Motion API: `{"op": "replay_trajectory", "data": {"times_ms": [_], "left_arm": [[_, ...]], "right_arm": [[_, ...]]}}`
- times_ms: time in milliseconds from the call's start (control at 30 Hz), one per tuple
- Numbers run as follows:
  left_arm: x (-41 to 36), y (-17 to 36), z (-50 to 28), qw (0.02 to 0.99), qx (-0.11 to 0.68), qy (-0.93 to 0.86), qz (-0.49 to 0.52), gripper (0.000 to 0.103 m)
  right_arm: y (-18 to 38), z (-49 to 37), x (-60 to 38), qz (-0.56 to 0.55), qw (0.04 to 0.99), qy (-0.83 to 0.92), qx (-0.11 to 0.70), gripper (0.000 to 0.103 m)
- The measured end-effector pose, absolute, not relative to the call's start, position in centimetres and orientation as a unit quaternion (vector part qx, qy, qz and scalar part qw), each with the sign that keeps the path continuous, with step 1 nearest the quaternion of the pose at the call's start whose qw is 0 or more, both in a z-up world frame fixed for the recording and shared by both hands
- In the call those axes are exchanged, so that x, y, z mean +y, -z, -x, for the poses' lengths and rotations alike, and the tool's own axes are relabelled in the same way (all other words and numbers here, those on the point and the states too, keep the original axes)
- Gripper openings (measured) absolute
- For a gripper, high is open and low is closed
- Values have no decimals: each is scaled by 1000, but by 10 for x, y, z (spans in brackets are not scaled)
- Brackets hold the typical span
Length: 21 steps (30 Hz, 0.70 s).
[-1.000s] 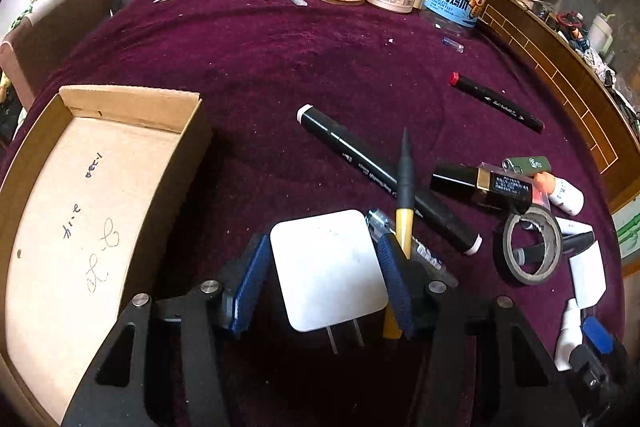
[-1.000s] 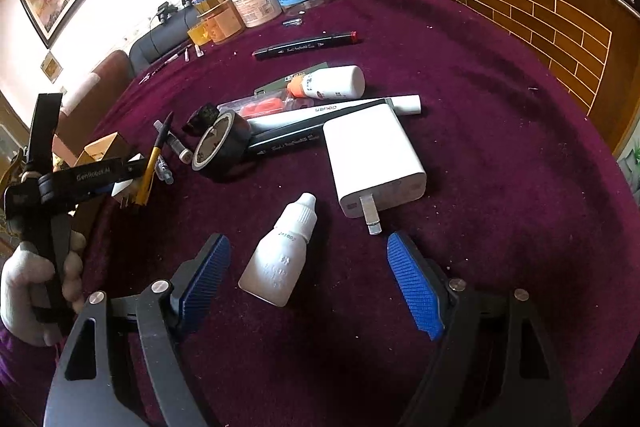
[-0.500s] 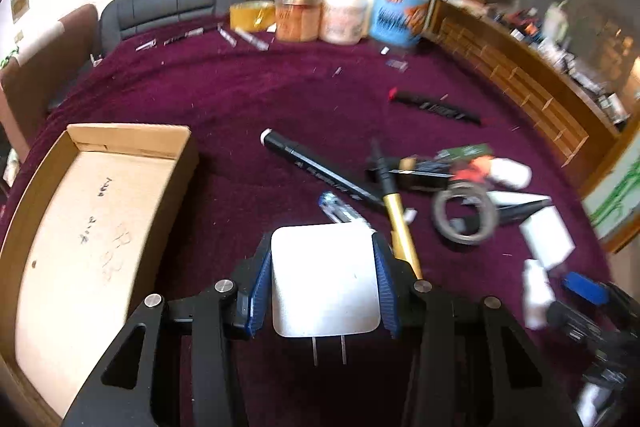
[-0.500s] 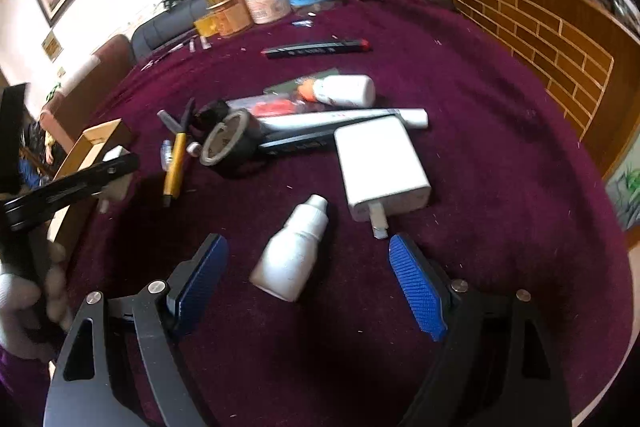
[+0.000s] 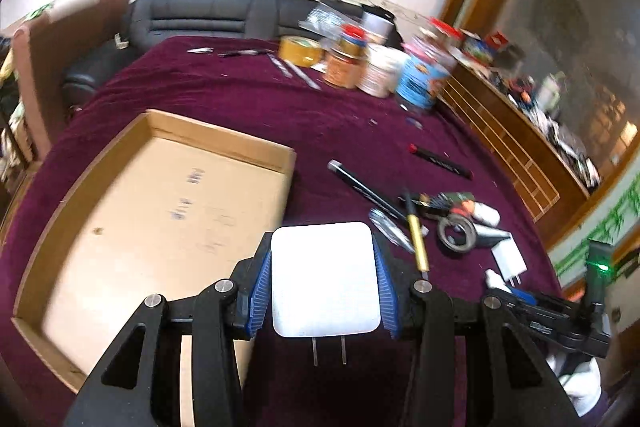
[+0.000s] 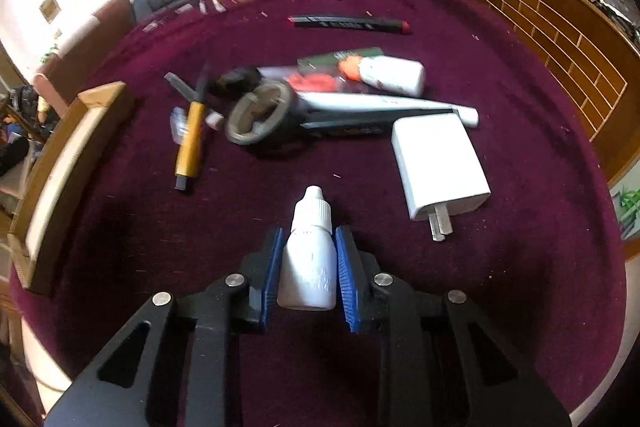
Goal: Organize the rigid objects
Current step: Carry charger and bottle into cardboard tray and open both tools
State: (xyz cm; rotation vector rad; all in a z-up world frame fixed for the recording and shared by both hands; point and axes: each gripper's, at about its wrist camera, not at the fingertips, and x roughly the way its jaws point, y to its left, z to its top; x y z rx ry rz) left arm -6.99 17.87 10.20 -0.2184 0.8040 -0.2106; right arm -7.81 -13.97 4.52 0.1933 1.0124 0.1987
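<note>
The left gripper pinches a flat white square charger plug between its blue ribbed pads, one pad on each side edge. The two metal prongs of this plug point back toward the camera, and its broad face looks upward. The plug is lifted above the dark purple velvet tablecloth, just beside the right wall of the shallow brown cardboard tray.

The right gripper is closing its jaws on a small white plastic dropper bottle; the bottle is between the blue pads, which touch its sides. The long axis of the bottle runs along the fingers, with the capped nozzle pointing away from the camera.

To the right of the bottle lies a second white rectangular charger, its prongs toward the camera. Farther out lie a grey roll of tape, a yellow craft knife and a black marker with a red cap, lying crosswise.
</note>
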Motion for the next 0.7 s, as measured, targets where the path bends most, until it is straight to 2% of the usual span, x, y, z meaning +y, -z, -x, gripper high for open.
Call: {"op": "replay_trajectory", "data": {"times_ms": [167,300,467,700], "left_arm": [[218,-100,48,908,394,72,123,40],[236,-83,12,893,420,64,151,40],[255,-50,-33,868,448,61,205,40],[273,-19,-57,857,454,42,240,40]], "right_arm": [[-92,65,-98,-149,848,-214,462,24],[-104,29,-37,-179,814,-282,476,24],[-88,-30,43,-185,786,-294,512,24],[-55,-66,88,-186,767,-273,550,24]]}}
